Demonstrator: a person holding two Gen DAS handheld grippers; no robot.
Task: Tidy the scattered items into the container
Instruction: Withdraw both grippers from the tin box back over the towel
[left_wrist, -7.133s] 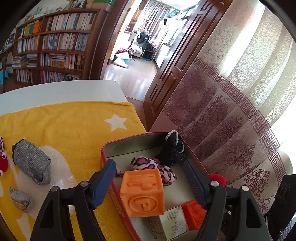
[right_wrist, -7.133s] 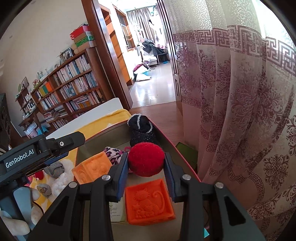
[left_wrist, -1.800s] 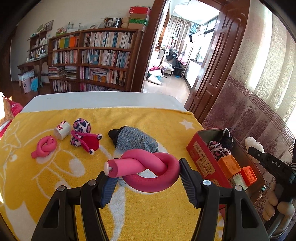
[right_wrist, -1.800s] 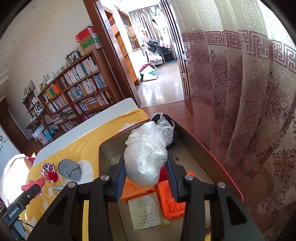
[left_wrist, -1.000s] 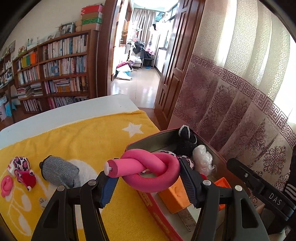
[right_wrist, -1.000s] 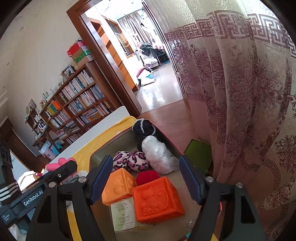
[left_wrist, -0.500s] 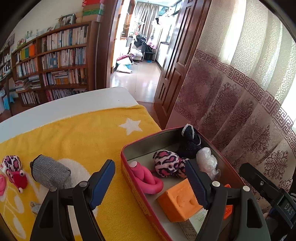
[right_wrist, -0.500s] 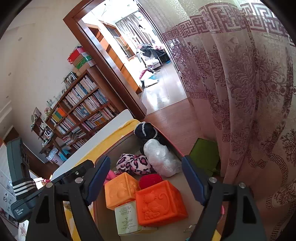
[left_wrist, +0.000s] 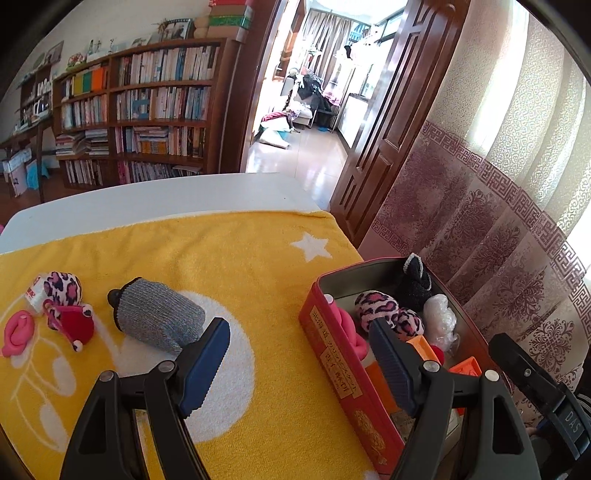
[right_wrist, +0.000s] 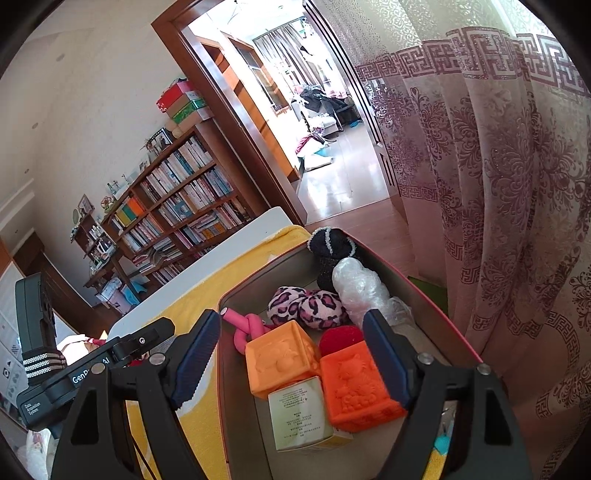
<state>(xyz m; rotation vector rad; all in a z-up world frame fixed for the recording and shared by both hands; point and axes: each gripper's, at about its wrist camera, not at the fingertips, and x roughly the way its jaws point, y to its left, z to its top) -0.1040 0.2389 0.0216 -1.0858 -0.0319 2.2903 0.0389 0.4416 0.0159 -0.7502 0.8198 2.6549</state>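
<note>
1. Red metal tin (left_wrist: 334, 363) sits at the right edge of the yellow towel (left_wrist: 229, 266) that covers your worktop (left_wrist: 166, 192), and it is already well filled. Inside it you have a knotted pink foam roller (right_wrist: 245, 328), a leopard-print soft toy (right_wrist: 308, 304), a black knitted piece (right_wrist: 328, 251), a clear plastic bag (right_wrist: 360, 286), a red pompom (right_wrist: 340, 336), two orange blocks (right_wrist: 280, 360) and a small white carton (right_wrist: 299, 417).

2. Several things are left out on the towel, well apart from the tin: a grey knitted pouch (left_wrist: 157, 319) nearest you, then further left a red plush toy (left_wrist: 72, 325), a second leopard-print toy (left_wrist: 61, 288), a small white tub (left_wrist: 34, 293) and another pink foam knot (left_wrist: 16, 332). By this count the job looks a little over half done.

3. Your left tool (left_wrist: 299, 369) is spread wide and holds nothing; it hangs above the towel, straddling the near wall of the tin, with the grey pouch just beyond its left finger.

4. Your right tool (right_wrist: 291, 360) is also spread wide and empty, hanging over the tin with the orange blocks between its fingers but not gripped.
</note>
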